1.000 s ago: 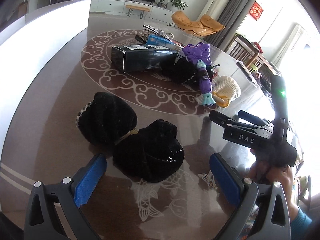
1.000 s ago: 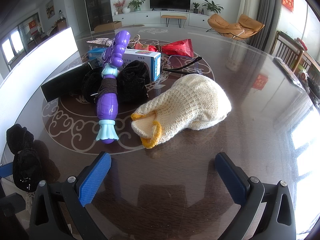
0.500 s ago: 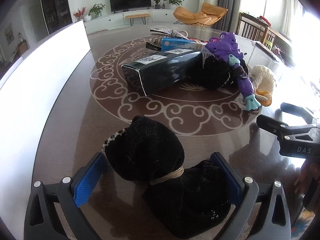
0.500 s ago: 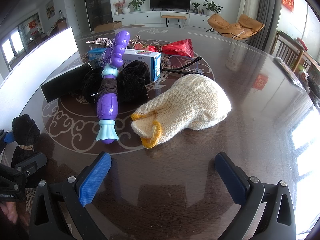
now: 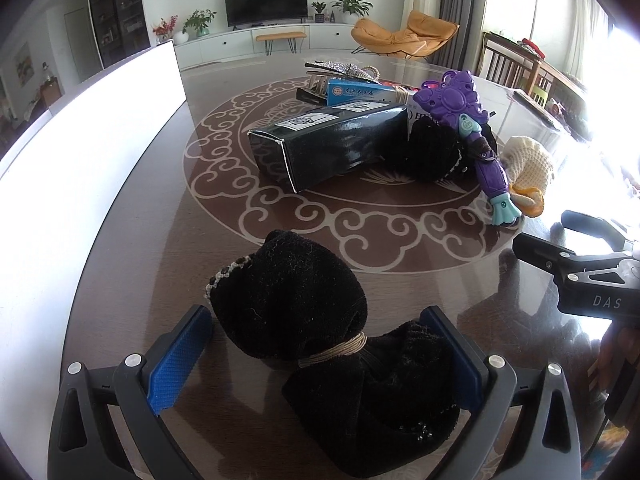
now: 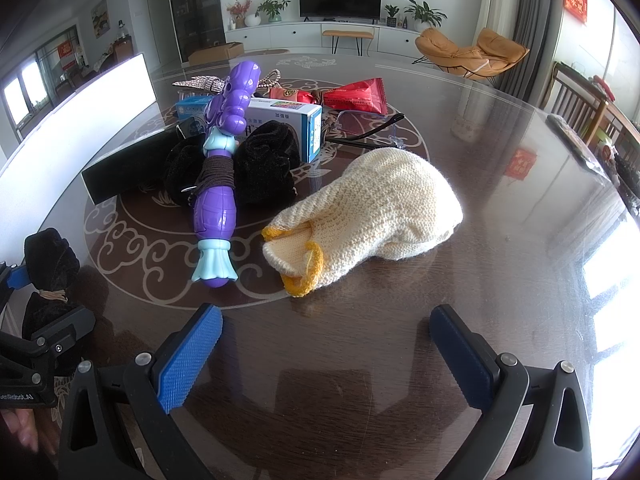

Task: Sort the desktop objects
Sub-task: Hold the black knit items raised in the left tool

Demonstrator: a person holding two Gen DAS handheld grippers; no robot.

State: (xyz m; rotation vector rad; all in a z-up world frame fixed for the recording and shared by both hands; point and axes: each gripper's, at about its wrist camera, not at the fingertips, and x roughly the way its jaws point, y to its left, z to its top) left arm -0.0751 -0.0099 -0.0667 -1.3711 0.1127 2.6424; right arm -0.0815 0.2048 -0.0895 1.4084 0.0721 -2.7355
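Note:
A black velvet bundle (image 5: 304, 300), tied at its waist with a tan band, lies on the dark table (image 5: 160, 280). My left gripper (image 5: 316, 320) is open around it, one blue pad on each side; the right pad touches the near lobe. In the right wrist view the same bundle (image 6: 50, 256) shows at the far left. My right gripper (image 6: 326, 340) is open over bare table with nothing between its fingers. Just beyond it lie a cream knitted glove (image 6: 372, 216) and a purple toy wand (image 6: 218, 184).
The table's middle holds a black box (image 5: 332, 144), a blue-and-white box (image 6: 288, 120), black pouches (image 6: 264, 164), glasses (image 6: 368, 132), a red packet (image 6: 356, 96) and a sparkly clip (image 5: 340, 70). A white panel (image 5: 80, 160) runs along the left edge.
My left gripper swung and came forward, so the black bundle now sits between its open fingers. The right gripper and the things before it have not moved.

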